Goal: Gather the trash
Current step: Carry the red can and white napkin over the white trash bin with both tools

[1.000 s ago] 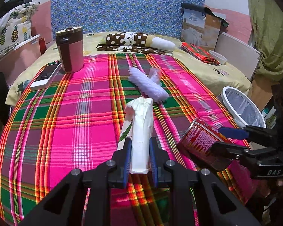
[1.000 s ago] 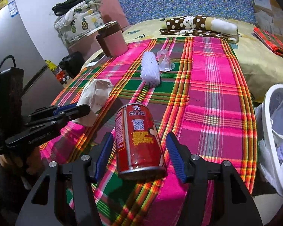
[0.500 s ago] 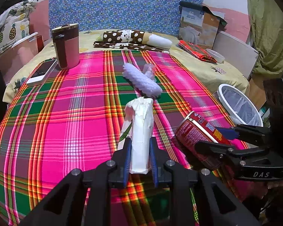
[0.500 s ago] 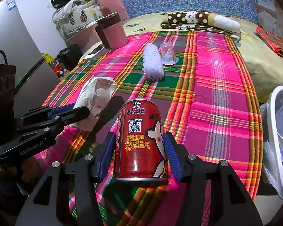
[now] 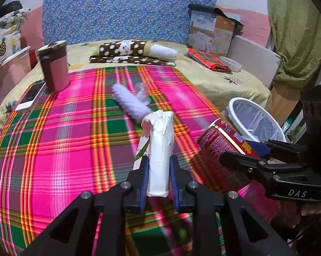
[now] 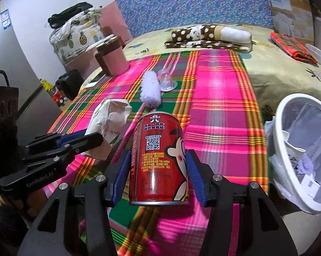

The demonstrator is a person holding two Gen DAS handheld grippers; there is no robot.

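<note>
A white foam sleeve [image 5: 131,104] and a clear plastic cup [image 6: 167,80] are lying side by side on the pink plaid cloth [image 5: 60,136] of the bed, ahead of both tools, with a maroon tumbler [image 5: 54,66] and a phone [image 5: 31,97] sitting near the cloth's far left corner and folded polka-dot fabric [image 5: 130,52] resting beyond. A white mesh trash bin [image 6: 305,149] is standing off the bed's right edge, already holding some scraps. The left tool [image 5: 159,170] is gripping a crumpled white paper bag [image 5: 160,147] tightly between its blue pads, holding it above the cloth. The right tool [image 6: 159,172] is clamping a red drink can [image 6: 160,155] by its sides. Compared with a second ago, the can is sitting squarely between the pads rather than loose with a gap on each side, it is raised off the cloth, and the bin is appearing larger and closer in the right wrist view; the bag is staying pinched as before. The bin's far rim is being cut off by the frame edge in the right wrist view, the cup is blurring in the left wrist view, and the can's bottom is being hidden behind the right tool there.
</note>
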